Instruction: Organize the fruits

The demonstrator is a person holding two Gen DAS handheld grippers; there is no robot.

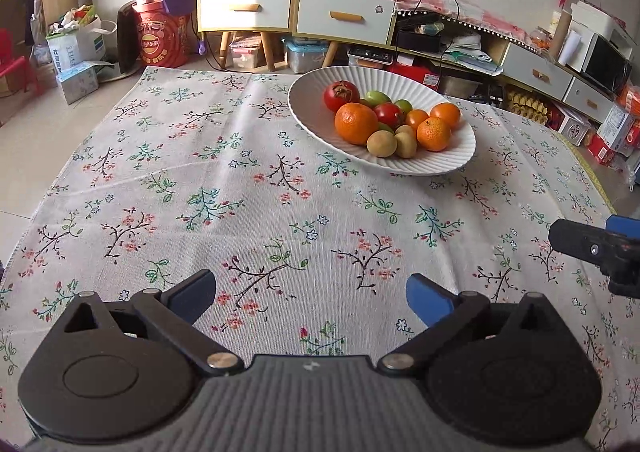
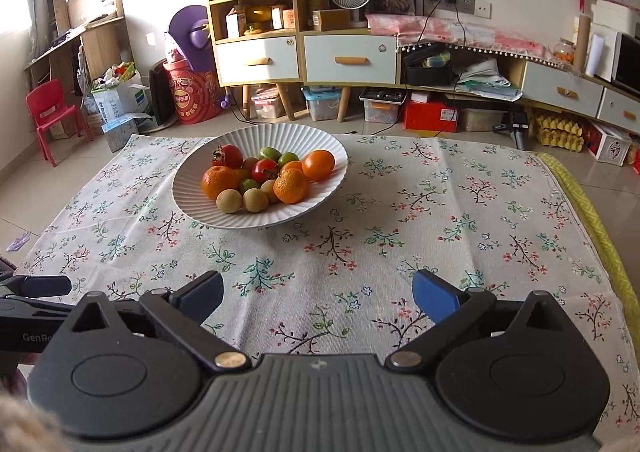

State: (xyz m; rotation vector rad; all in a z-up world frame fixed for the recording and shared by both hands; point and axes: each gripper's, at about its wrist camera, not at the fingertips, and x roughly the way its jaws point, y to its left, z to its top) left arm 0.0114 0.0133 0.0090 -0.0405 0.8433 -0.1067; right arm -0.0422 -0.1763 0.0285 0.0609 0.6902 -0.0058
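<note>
While the floral-printed pale cloth covering the tabletop point(image 1: 240, 191) fills most of both views, only one dish stands on it: a wide white ribbed ceramic bowl point(image 1: 308, 123) toward the far side, well apart from both tools. All the fruit lies heaped inside this bowl, none on the cloth. Largest among them are round orange mandarins point(image 1: 356, 123), one at the near left of the heap, one at the near right and another at the far right. Behind the left mandarin sits a dark red fruit with a dried brown calyx point(image 1: 341, 95). Near the middle rests a small red tomato point(image 1: 389, 113), with small green fruits point(image 1: 377, 96) beyond it. At the front edge of the heap lie small tan round fruits point(image 1: 382, 143), touching each other.

The left hand-held gripper point(image 1: 311, 298) hovers over the near cloth with its blue-padded fingers point(image 1: 430, 298) spread wide, nothing between them. The right hand-held gripper point(image 2: 318, 296) is likewise spread wide and empty above the cloth; in the left wrist view its black tip shows at the right edge, beside the left tool.
</note>
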